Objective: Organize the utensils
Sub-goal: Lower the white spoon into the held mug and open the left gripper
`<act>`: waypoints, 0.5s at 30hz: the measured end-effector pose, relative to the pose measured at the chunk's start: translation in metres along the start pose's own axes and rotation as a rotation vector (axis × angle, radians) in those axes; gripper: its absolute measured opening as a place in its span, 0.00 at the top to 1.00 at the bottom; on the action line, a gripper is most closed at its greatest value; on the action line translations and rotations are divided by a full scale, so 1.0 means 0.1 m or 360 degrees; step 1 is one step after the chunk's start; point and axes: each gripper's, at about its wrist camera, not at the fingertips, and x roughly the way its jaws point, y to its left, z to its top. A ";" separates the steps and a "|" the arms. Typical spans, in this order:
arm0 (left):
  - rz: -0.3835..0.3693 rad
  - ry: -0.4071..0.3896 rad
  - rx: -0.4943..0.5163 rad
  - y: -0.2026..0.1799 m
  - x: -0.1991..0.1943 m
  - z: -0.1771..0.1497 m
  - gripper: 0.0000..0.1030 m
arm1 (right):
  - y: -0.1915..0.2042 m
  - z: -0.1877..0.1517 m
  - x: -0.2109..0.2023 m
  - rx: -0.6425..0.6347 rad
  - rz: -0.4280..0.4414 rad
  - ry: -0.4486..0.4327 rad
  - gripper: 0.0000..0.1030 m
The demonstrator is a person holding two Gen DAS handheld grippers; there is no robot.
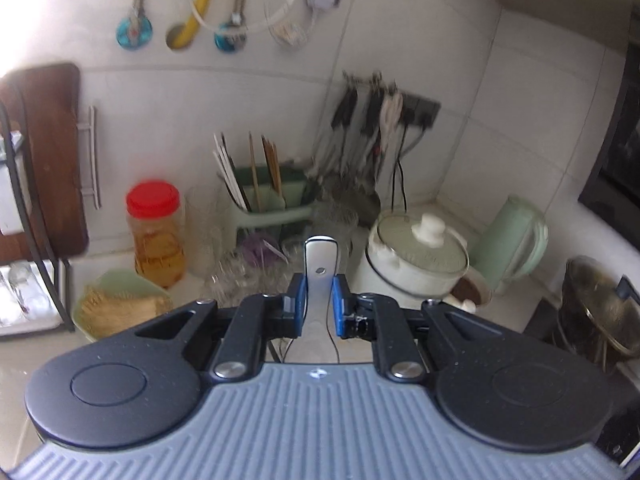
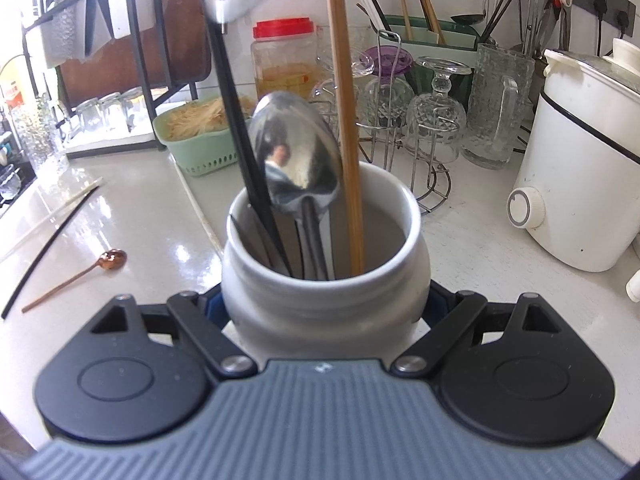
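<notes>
While right tongs [image 2: 324, 308] clamp the jar [image 2: 324, 280], left tongs [image 1: 319, 304] pinch a utensil handle [image 1: 320, 272].

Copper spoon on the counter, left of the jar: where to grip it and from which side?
Probably mid-handle, from straight above, jaws across the stem. The copper spoon lies flat on the counter, thin handle running toward the near left, bowl at the far end. The black chopstick lies close on its left, so keep to the handle's middle.

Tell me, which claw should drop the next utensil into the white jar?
Probably the left claw: it already grips a silver utensil handle. The right claw is busy clamping the white jar, so it can't fetch anything.
</notes>
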 end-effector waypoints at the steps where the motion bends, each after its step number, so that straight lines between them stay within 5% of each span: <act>1: -0.0003 0.0015 0.0001 -0.01 0.05 -0.06 0.84 | 0.00 0.00 0.00 0.0000 0.0004 -0.0001 0.12; 15: -0.0009 0.0164 0.0082 -0.10 0.56 -0.56 0.84 | -0.04 -0.03 -0.01 -0.0035 0.0059 -0.0019 0.11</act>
